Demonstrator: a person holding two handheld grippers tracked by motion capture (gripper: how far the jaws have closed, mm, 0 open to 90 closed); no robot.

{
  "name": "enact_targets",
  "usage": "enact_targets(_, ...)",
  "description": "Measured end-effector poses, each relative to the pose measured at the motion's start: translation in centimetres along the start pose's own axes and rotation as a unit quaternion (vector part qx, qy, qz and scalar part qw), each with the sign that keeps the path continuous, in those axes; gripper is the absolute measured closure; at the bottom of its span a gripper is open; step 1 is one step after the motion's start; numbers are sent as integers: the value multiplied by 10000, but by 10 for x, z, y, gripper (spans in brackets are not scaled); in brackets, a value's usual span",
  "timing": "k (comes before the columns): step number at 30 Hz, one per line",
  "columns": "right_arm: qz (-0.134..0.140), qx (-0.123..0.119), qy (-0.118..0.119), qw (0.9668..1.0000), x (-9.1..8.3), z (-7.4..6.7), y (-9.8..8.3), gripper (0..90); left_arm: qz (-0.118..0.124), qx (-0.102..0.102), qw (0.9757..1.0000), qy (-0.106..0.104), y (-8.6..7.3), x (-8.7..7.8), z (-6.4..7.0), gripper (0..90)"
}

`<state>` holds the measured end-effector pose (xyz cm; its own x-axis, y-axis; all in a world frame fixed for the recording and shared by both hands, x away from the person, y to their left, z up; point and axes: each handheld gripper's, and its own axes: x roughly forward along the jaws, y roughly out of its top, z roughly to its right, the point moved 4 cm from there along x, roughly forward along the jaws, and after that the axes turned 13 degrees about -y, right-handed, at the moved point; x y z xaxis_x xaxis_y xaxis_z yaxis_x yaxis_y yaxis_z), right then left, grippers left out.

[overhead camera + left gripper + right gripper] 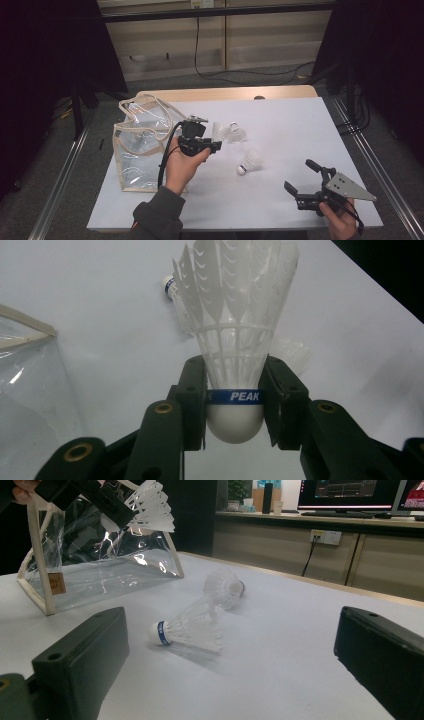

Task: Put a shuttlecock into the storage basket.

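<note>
My left gripper point(210, 136) hangs above the white table point(285, 120) beside a clear bag point(137, 150), shut on a white feather shuttlecock point(218, 131). In the left gripper view the jaws of that gripper point(235, 369) pinch the held shuttlecock point(235, 335) at its cork, on the blue band. Two more shuttlecocks lie on the table, one point(238, 133) just right of the held one, another point(251, 162) nearer the middle. My right gripper point(298, 174) rests low at the front right, open, with nothing between its jaws. In the right gripper view, its gripper point(232, 630) faces the nearer shuttlecock point(187, 630).
The clear bag point(100, 565) stands upright with cream trim and loose handles at the table's left. A wooden strip point(230, 93) runs along the table's far edge. Cables lie on the floor behind. Metal rails point(372, 165) flank both sides.
</note>
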<state>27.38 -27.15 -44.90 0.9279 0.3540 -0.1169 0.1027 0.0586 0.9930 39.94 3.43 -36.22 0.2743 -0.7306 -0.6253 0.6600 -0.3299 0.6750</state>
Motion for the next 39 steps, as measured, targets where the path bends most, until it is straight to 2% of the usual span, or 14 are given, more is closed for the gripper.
enact_targets(39, 16, -10, 25, 10000, -1, 0, 1, 9, -62, 43, 9999, -70, 27, -15, 2, 653)
